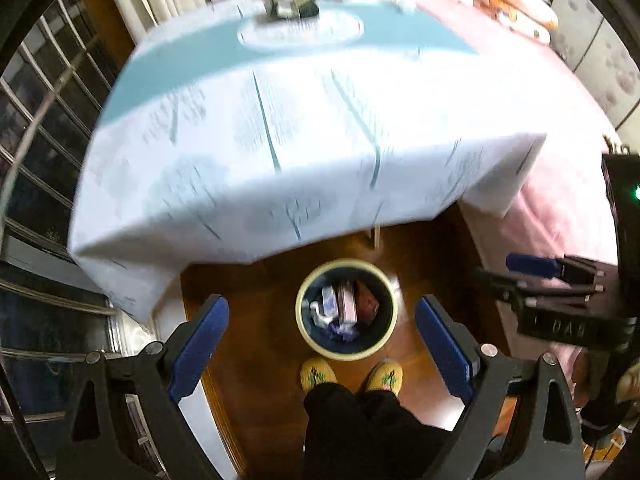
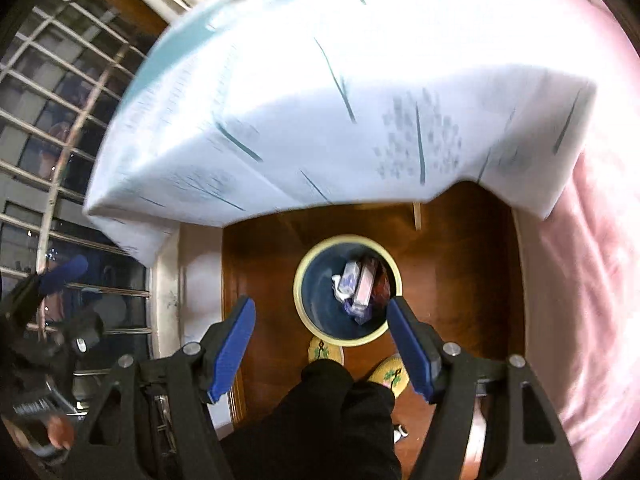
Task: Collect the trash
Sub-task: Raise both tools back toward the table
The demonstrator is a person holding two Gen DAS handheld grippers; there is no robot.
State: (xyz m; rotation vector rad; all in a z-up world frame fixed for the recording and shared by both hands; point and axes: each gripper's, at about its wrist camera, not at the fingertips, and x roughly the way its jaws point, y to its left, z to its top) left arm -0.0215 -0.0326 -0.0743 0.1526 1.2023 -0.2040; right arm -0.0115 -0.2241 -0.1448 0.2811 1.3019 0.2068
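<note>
A round bin [image 1: 384, 344] with a cream rim stands on the wooden floor below both grippers. It holds trash [image 1: 344, 308]: white wrappers, a pink carton and a red packet. My left gripper [image 1: 322, 320] hangs high above the bin, open, nothing between its blue pads. In the right wrist view the bin [image 2: 316, 320] and its trash [image 2: 360, 288] lie under my right gripper [image 2: 324, 344], open and empty as well. More items [image 1: 290, 4], among them a red box, sit blurred on the table's far side. My right gripper [image 1: 520, 276] shows at the right edge of the left wrist view.
A table under a white and pale blue cloth [image 1: 280, 140] overhangs the floor just beyond the bin. A pink bedspread [image 1: 560, 184] lies to the right, barred windows [image 1: 44, 128] to the left. The person's black trousers [image 1: 352, 420] and yellow slippers [image 1: 318, 374] are beside the bin.
</note>
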